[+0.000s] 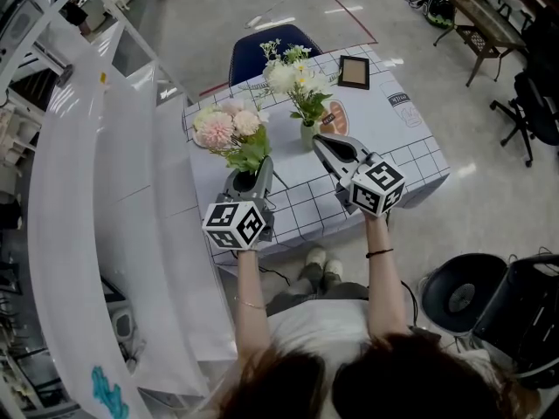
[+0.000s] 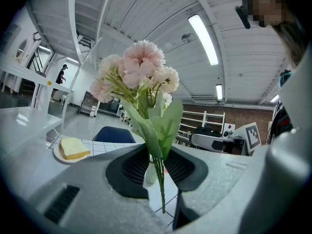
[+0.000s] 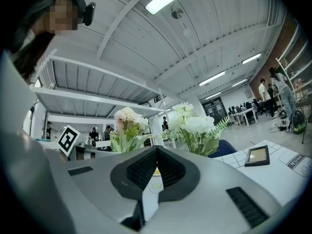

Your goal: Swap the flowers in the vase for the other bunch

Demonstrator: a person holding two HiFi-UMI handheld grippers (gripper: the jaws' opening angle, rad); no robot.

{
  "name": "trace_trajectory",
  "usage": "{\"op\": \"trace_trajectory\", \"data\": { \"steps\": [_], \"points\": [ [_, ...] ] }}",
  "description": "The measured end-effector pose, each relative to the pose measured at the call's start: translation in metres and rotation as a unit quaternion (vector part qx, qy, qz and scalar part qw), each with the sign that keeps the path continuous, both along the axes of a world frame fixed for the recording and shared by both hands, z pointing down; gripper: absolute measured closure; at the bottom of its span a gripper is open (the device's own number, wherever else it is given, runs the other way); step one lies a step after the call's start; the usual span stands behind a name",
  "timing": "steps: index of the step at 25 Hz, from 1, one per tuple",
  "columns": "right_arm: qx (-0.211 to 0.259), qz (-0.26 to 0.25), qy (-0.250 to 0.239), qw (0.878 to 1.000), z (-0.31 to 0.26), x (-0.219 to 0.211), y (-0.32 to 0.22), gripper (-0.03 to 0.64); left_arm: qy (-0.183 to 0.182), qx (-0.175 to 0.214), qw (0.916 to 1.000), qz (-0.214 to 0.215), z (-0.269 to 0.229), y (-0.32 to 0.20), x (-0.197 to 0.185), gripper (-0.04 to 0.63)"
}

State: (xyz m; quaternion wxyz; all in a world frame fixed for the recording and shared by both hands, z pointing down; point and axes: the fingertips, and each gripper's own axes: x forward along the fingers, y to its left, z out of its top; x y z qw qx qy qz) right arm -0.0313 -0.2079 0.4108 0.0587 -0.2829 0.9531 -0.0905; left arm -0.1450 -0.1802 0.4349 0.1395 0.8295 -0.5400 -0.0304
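The left tongs (image 2: 157, 162) pinch the stems of the pink bunch (image 2: 139, 74), held left of the vase (image 1: 307, 133). The right tongs (image 3: 156, 156) are pressed together (empty) just beside that vase, which holds the white bunch (image 1: 293, 78) on the counter (image 1: 410, 151).

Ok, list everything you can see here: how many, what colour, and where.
pink flowers: one bunch, pink with green leaves, held over the table's near left part
white flowers: one bunch, white and green, standing in the vase
vase: one, pale, mid-table
picture frame: one, dark, at the table's far side
plate: one, white, with a yellow slice on it, on the table
table: one, white cloth with a dark grid
chair: one, blue, behind the table
left gripper: one, grey, jaws shut on the pink flowers' stems
right gripper: one, grey, jaws shut and empty, close by the vase
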Motion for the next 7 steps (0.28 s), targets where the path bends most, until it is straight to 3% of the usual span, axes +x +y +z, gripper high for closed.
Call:
{"op": "trace_trajectory", "data": {
  "steps": [7],
  "points": [
    [-0.001, -0.001, -0.003, 1.0, 0.001, -0.0002, 0.001, 0.607, 0.001, 0.001, 1.0, 0.002, 0.0018, 0.001, -0.0005, 0.502]
  ]
}}
